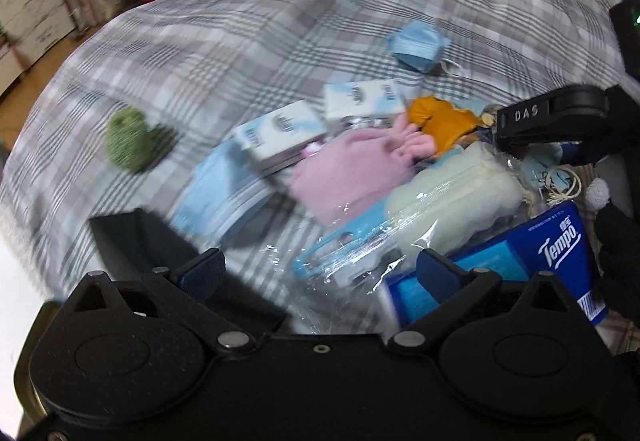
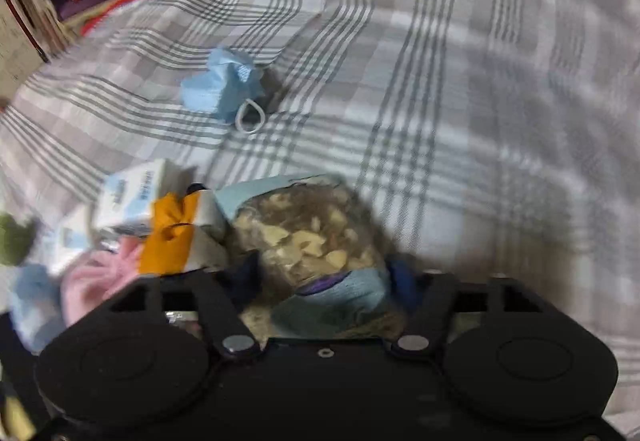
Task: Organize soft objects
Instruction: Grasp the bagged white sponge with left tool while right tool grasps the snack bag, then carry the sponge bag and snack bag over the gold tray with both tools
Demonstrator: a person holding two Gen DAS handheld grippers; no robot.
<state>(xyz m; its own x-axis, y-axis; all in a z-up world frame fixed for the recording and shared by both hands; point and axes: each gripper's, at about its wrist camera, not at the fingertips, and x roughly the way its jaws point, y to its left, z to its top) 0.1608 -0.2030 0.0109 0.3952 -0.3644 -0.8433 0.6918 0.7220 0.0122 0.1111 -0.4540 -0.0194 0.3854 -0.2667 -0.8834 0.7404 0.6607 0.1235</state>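
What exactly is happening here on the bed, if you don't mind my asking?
A person is sorting a pile of soft things on a plaid bedspread with two handheld grippers. The right gripper is closed around a blue fabric bundle with a tan patterned patch. The left gripper hangs open over a clear plastic bag beside a blue Tempo tissue pack. A crumpled blue face mask and a green pompom lie apart.

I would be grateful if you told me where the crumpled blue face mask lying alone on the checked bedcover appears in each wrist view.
Left wrist view: crumpled blue face mask right of centre, upper part, beyond the pile.
Right wrist view: crumpled blue face mask left of centre, upper part, ear loop toward the camera.
Shared landmark: orange cloth, nearer than the mask in both.
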